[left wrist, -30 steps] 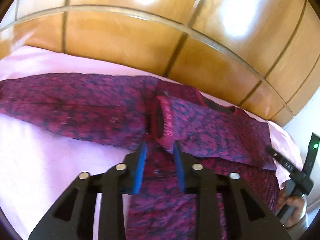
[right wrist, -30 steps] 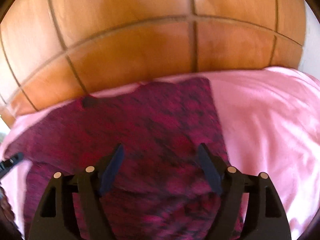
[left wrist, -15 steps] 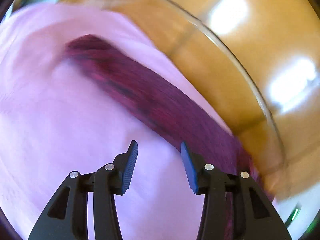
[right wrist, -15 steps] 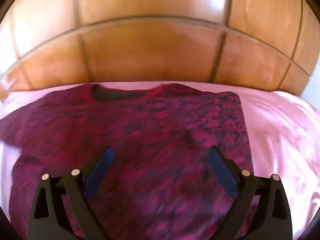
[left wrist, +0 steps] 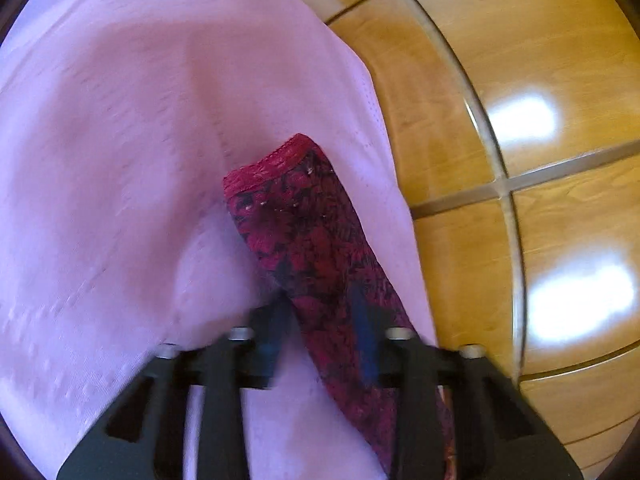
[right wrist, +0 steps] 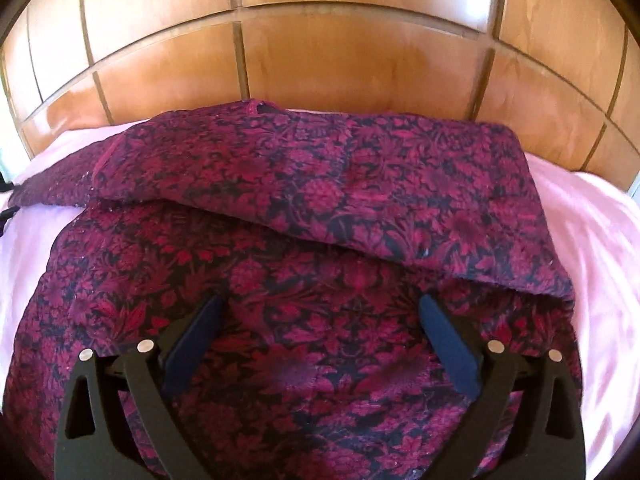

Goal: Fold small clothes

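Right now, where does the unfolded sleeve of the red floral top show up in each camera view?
Left wrist: sleeve runs up the centre, cuff at top, between the left hand-held gripper fingers.
Right wrist: sleeve at the far left edge.
Shared landmark: wooden headboard.

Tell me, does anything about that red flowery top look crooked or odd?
Only the left sleeve: it lies stretched out on the pink sheet, while the other sleeve is folded across the body. No damage visible.

Magenta floral sweater point(right wrist: 304, 264) — seemingly one sleeve folded.
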`<state>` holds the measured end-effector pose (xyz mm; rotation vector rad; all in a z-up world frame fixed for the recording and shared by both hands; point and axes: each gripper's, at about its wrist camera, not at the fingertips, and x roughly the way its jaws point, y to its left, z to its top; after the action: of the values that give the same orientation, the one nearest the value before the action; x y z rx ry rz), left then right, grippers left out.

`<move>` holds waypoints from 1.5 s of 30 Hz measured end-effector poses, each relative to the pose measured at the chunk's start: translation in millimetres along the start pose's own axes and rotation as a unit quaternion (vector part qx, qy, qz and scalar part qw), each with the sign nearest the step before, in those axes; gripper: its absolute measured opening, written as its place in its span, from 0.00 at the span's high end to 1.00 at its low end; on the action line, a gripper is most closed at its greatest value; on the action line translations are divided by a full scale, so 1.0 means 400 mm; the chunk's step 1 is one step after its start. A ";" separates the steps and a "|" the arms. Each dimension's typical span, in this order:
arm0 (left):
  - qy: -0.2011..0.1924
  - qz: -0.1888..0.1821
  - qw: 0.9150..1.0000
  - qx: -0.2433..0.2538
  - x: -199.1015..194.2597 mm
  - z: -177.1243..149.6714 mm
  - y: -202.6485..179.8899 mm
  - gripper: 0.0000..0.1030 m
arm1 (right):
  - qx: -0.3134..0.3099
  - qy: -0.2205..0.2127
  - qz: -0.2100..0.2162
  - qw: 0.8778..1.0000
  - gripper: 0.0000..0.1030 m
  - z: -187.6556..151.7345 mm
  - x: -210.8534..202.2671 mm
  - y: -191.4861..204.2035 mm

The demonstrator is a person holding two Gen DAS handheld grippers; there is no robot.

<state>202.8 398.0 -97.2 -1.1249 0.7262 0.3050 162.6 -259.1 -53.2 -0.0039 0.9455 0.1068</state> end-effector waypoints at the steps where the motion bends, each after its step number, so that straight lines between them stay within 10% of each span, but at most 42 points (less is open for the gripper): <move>1: -0.002 0.010 1.000 0.015 0.001 -0.003 -0.014 0.88 | 0.001 0.001 0.001 1.000 0.05 0.001 0.002 -0.001; 5: -0.029 -0.009 0.994 0.108 -0.057 -0.067 -0.118 0.90 | -0.001 0.002 -0.003 1.000 0.04 -0.006 0.002 -0.006; 11: -0.039 -0.054 0.950 0.306 -0.150 -0.305 -0.336 0.90 | 0.001 0.001 -0.001 1.000 0.04 -0.013 0.000 -0.001; 21: 0.086 -0.106 0.881 0.453 -0.086 -0.755 -0.454 0.90 | 0.012 0.001 0.010 1.000 0.04 -0.009 0.003 -0.020; 25: 0.115 -0.085 0.863 0.484 -0.041 -0.843 -0.459 0.67 | 0.017 0.001 0.017 1.000 0.04 -0.007 0.002 -0.028; 31: 0.114 -0.109 0.851 0.500 -0.086 -0.853 -0.450 0.35 | 0.061 0.002 0.064 0.996 0.26 0.015 -0.025 -0.082; 38: 0.115 -0.114 0.861 0.482 -0.147 -0.875 -0.350 0.35 | 0.161 -0.002 0.262 0.952 0.37 0.094 -0.062 -0.070; 45: 0.133 -0.097 0.869 0.467 -0.158 -0.882 -0.276 0.35 | 0.125 0.051 0.275 0.952 0.56 0.179 0.045 0.104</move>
<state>87.4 43.1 -59.9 -0.2949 0.8519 -0.3707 227.2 -212.6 -24.2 0.4955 1.0388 0.5057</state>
